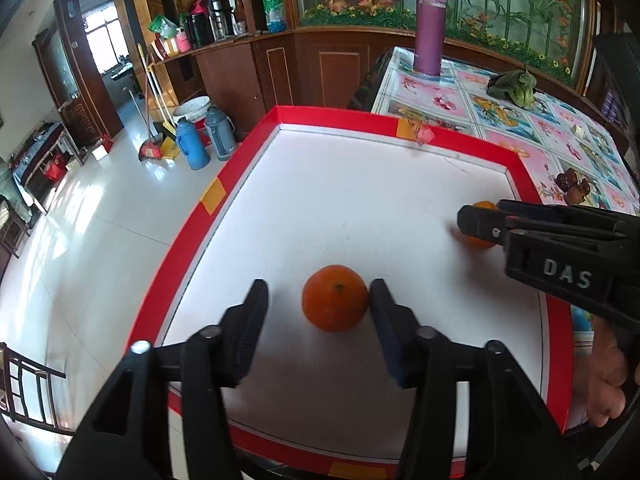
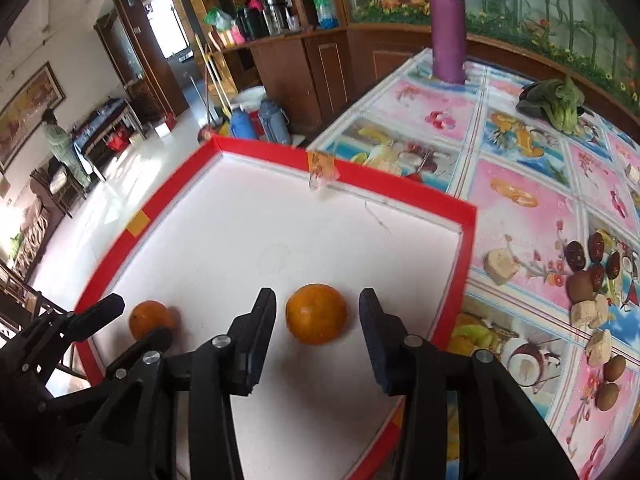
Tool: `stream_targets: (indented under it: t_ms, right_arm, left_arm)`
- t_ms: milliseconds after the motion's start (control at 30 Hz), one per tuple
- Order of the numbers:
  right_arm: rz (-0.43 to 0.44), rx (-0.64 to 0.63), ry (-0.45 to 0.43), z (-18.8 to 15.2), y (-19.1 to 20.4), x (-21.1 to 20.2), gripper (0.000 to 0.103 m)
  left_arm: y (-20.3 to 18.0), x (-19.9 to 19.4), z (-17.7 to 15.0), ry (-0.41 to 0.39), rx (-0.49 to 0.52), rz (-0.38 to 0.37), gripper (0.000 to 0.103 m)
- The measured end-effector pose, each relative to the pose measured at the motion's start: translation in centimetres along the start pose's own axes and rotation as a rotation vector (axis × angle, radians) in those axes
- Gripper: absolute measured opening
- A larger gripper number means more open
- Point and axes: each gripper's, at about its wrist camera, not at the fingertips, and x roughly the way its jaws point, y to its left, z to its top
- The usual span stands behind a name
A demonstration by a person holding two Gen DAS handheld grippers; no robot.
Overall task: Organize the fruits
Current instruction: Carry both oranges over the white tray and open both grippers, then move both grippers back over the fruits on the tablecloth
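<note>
Two oranges lie on the white floor of a shallow red-rimmed tray, and each gripper is lined up on one of them. The left gripper has its fingers spread wide with the left orange sitting between them; the orange looks to be touching, or all but touching, the inner face of the right-hand finger, while a clear gap remains on the other side. That off-centre fit suggests the fingers are placed to bracket the fruit rather than to squeeze it yet.

The right gripper also stands wide, and the right orange rests just ahead of and between its fingertips, with space on both sides. In the right wrist view the left orange appears off to the left of those fingers, partly behind the tips of the other gripper, so the two fruits are apart on the tray, not touching.

Both oranges rest on the tray floor, unlifted. The tray's raised rim probably serves to stop round fruit rolling off the worktop, which is covered with a fruit-patterned cloth. Beyond the right fingers, outside the tray, lie dark red dates, small brown round fruits and pale chunks, seemingly not yet sorted. A purple flask and a leafy green vegetable stand far ahead of the fingers, well clear.
</note>
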Motion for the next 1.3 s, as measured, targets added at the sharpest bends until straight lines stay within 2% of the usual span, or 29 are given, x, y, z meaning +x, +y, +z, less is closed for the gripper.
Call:
stream_targets:
  t_ms: [67, 133, 267, 400, 500, 667, 733, 833, 967, 1033, 1067, 1100, 1300]
  right_arm:
    - [0.020, 0.005, -0.052, -0.4, -0.6, -1.8, 0.046]
    - [0.029, 0.008, -0.102, -1.0, -1.5, -3.6, 0.047]
    - [-0.002, -0.003, -0.176, -2.8, -4.0, -7.1, 0.048]
    - [-0.060, 0.003, -0.235, -5.6, -7.8, -10.8, 0.048]
    - [-0.122, 0.005, -0.253, -7.7, -10.6, -12.8, 0.050]
    - [-0.216, 0.011, -0.231, -10.3, -14.0, -14.5, 0.050]
    - [-0.231, 0.027, -0.226, -10.7, -15.2, -14.8, 0.050]
    - [-0.220, 0.069, -0.184, -10.9, -16.7, -14.3, 0.050]
    - [-0.163, 0.098, -0.127, -10.8, -17.2, -12.5, 0.050]
    - [-0.158, 0.105, -0.118, -10.3, -17.2, -11.5, 0.046]
    - [-0.160, 0.107, -0.110, -9.9, -17.1, -11.0, 0.039]
    - [-0.165, 0.109, -0.104, -9.7, -17.1, -10.6, 0.036]
    - [-0.197, 0.156, -0.022, -8.8, -18.4, -8.0, 0.020]
  left_arm:
    - [-0.1, -1.1, 0.1, -0.039, 0.000, 0.004, 0.061]
    - [-0.5, -2.4, 0.2, -0.077, -0.001, -0.002, 0.075]
    - [-2.0, -4.9, 0.4, -0.158, 0.016, -0.046, 0.092]
    - [-4.4, -7.0, 0.1, -0.220, 0.060, -0.161, 0.103]
    - [-6.3, -7.8, 0.0, -0.230, 0.061, -0.206, 0.103]
    - [-9.2, -8.4, -0.7, -0.242, 0.031, -0.297, 0.103]
    - [-10.6, -8.0, -0.6, -0.200, 0.038, -0.309, 0.103]
    - [-12.9, -7.4, -0.9, -0.160, 0.083, -0.287, 0.103]
    - [-15.3, -7.1, -1.6, -0.123, 0.138, -0.281, 0.103]
    - [-16.0, -6.9, -2.0, -0.104, 0.160, -0.272, 0.103]
    - [-16.2, -6.9, -2.0, -0.098, 0.168, -0.274, 0.103]
    - [-16.5, -6.9, -2.0, -0.096, 0.176, -0.276, 0.103]
    - [-17.1, -7.6, -1.7, -0.122, 0.201, -0.290, 0.103]
